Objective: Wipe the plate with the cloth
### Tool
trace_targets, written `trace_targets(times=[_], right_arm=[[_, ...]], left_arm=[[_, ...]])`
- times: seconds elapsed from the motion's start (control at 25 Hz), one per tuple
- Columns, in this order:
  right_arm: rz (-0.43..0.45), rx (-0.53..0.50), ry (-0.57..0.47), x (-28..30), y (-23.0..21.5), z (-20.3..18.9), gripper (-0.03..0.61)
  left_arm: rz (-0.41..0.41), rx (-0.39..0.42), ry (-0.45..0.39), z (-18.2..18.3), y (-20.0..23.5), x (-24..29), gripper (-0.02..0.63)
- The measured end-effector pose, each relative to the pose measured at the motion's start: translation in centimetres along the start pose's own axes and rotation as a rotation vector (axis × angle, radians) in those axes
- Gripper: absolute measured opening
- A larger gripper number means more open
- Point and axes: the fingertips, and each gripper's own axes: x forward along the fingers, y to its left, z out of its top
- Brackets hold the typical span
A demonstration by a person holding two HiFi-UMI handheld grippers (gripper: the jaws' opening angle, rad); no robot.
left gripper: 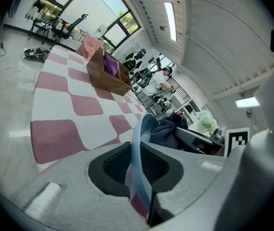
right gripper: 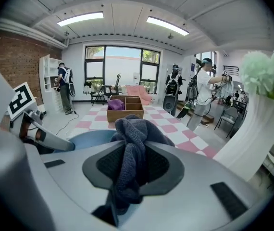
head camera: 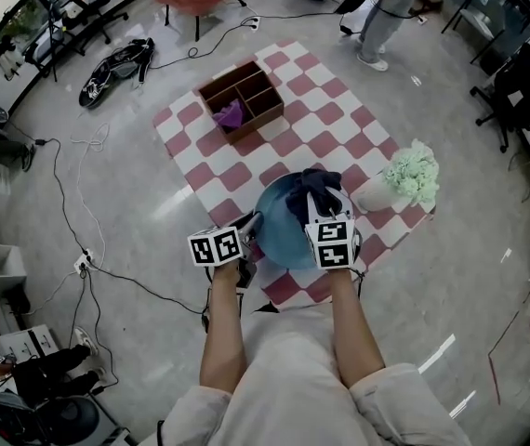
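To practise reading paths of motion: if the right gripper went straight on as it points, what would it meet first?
Probably the wooden divided box, dead ahead beyond the dark cloth that the right gripper holds. The blue plate lies low and left of that line, though depth is unclear.

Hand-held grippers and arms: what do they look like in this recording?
The left hand-held gripper and right hand-held gripper have light grey bodies, black ribbed jaw pads and a white cube with black square markers each. Pale cream sleeves end near the elbows.
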Motion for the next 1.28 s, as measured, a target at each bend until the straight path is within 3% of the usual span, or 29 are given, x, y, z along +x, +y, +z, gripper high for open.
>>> trace_targets(times=[0.44,0.8,0.92,1.12,1.28], right_arm=[[-0.005,0.034,-0.012,-2.9,-2.0,-3.1,0.101],[0.027,0.006,0.029,-4.8,-1.2,-5.6,0.101],[0.035,-0.021,0.035,-5.0,-1.2,-5.5,0.101],[0.051,-0.077,0.045,-5.4,-1.1,-5.6,0.101],[0.079,-0.062,0.015,-6.5,-0.7,-5.1,0.101]], left_arm=[[0.114,-0.134,0.019,-2.7,3.0,1.5,0.049],[0.195,-0.126,0.004,-2.5,3.9,2.1,0.048],[0.256,-0.064,-0.013,-2.2,4.0,2.0,0.049],[0.451,0.242,-0.038,0.2,3.1,0.6,0.049],[0.441,0.293,-0.067,0.6,0.4,-0.5,0.049]])
